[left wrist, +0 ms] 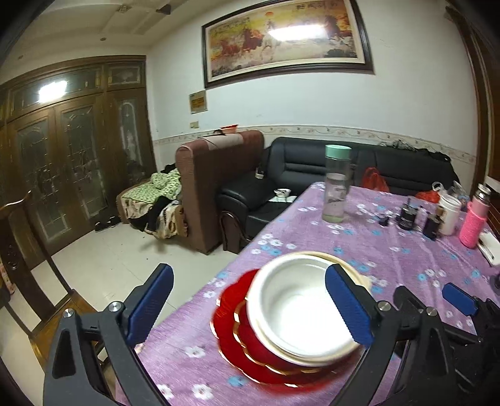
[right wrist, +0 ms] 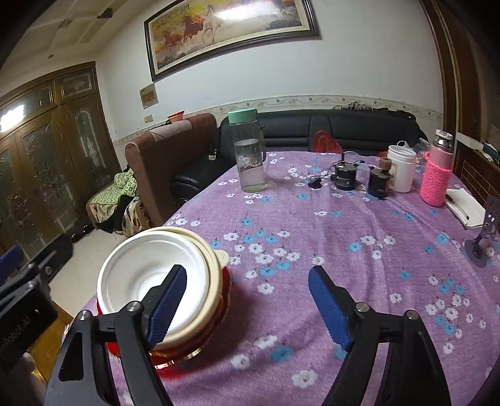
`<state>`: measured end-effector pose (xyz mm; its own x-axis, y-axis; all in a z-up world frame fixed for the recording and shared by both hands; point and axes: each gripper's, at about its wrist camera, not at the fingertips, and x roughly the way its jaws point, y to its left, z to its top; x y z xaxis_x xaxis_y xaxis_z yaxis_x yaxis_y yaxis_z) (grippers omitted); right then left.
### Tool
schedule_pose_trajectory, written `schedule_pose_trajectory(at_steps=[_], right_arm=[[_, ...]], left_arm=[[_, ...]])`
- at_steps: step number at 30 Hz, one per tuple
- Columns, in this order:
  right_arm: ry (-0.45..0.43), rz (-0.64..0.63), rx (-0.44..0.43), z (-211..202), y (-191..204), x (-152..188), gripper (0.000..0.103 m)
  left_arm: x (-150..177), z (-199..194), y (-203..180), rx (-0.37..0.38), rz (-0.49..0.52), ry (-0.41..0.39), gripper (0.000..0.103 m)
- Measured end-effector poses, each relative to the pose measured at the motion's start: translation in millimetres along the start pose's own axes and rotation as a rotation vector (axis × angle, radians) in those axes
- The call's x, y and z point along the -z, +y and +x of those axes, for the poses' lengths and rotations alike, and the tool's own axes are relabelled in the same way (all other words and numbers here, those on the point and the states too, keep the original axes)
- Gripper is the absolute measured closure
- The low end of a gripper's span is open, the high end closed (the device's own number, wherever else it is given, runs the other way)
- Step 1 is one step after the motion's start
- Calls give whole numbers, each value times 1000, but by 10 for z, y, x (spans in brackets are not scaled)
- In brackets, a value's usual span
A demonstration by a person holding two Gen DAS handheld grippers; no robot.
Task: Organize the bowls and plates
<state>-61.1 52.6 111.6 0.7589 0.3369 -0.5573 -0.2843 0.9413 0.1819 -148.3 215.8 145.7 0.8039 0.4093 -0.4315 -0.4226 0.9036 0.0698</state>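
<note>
Near the table's (right wrist: 343, 225) left edge, the stack looks finished: a smooth white bowl (left wrist: 300, 309) nested in a cream bowl (right wrist: 215, 265), on scalloped red plates (left wrist: 237, 340) with gold rims. Left gripper (left wrist: 250, 309) and right gripper (right wrist: 247, 306) both gape wide, holding nothing.

This is a home living room. A black leather sofa (right wrist: 318, 131) sits at twelve o'clock beyond the table (right wrist: 343, 250) with its purple flowered cloth, a framed horse painting (right wrist: 228, 28) hangs above, and dark wooden glass-paned doors (left wrist: 72, 162) stand at nine o'clock.
</note>
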Motion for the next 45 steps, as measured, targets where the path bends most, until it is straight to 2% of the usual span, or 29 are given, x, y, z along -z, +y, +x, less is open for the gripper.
schedule_pose_trajectory(at_steps=[8, 25, 27, 31, 34, 36, 38, 40, 41, 45], right_arm=[[4, 40, 28, -255, -386, 129, 16], [-1, 108, 81, -511, -985, 250, 15], [-2, 115, 87, -528, -1043, 258, 15], [-8, 109, 94, -556, -1111, 261, 14], [-8, 90, 97, -559, -1107, 264, 14], [-4, 80, 91, -545, -1088, 270, 14], [4, 74, 83, -517, -1054, 281, 14], [12, 69, 78, -483, -1022, 287, 14], [14, 65, 76, -474, -1004, 292, 14], [13, 44, 75, -460, -947, 294, 14]], left_arm=[[103, -210, -428, 63, 58, 24, 5], [183, -378, -947, 131, 98, 44, 5], [192, -441, -990, 122, 92, 17, 5], [188, -699, -949, 88, 38, -140, 0], [228, -876, -780, 70, -50, -277, 0], [228, -883, -659, 54, -123, -294, 0], [166, -779, -552, 80, -165, -229, 0], [133, -646, -517, 121, -167, -148, 0], [114, -539, -505, 131, -158, -90, 0], [138, -276, -476, 145, -154, 32, 0]])
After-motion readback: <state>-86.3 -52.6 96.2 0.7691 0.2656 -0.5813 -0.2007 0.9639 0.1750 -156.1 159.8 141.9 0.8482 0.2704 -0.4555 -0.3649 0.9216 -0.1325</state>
